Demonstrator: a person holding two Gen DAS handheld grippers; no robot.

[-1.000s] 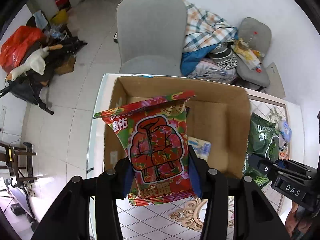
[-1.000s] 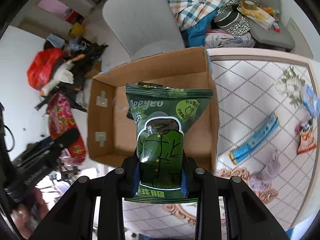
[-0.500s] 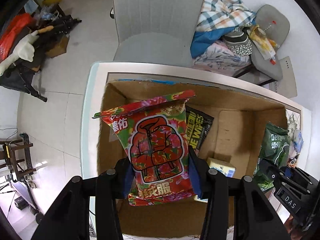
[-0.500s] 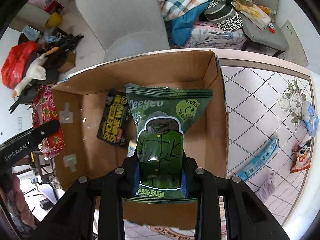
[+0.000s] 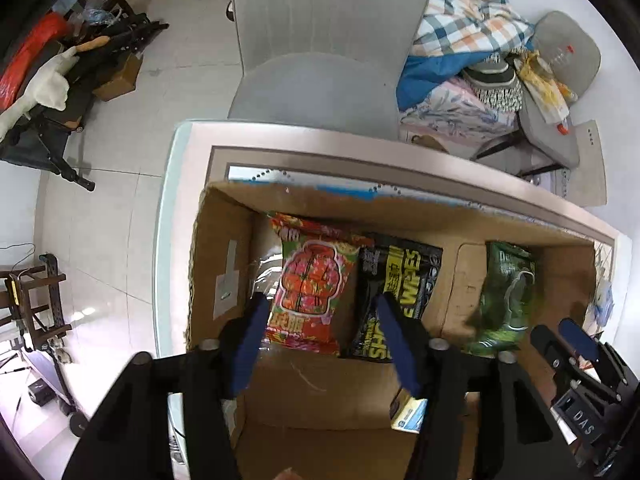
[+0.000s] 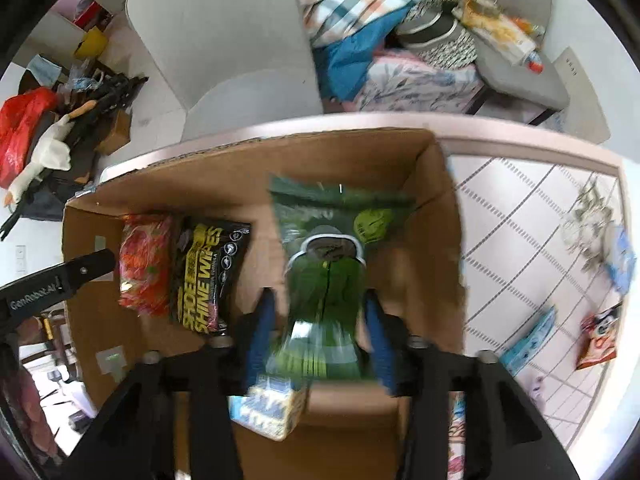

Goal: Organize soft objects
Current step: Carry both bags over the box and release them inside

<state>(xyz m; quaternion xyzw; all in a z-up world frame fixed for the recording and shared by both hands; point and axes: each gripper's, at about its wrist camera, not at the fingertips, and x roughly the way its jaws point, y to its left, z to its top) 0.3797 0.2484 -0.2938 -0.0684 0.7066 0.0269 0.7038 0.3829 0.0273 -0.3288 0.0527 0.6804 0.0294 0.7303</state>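
Observation:
An open cardboard box (image 5: 224, 240) stands on the table. A red flowered packet (image 5: 312, 280) lies inside it at the left, beside a black shoe-wipes packet (image 5: 400, 276). My left gripper (image 5: 320, 304) hangs over the red packet with its jaws opening and its blue pads off the packet. In the right wrist view a green packet (image 6: 328, 240), blurred, drops between the fingers of my right gripper (image 6: 319, 296). Those jaws are opening too, and their pads stand clear of the packet's sides. A small blue and white carton (image 6: 268, 404) lies in the box (image 6: 280, 144) below it.
A grey chair (image 5: 320, 80) stands behind the table, with a heap of clothes (image 5: 460, 52) to its right. On the tiled table top (image 6: 520, 220) right of the box lie a blue strip packet (image 6: 532, 336) and a red snack packet (image 6: 600, 336).
Both grippers came down over the box and opened. The red packet left the left gripper and lies in the box. The green packet has slipped free of the right pads.

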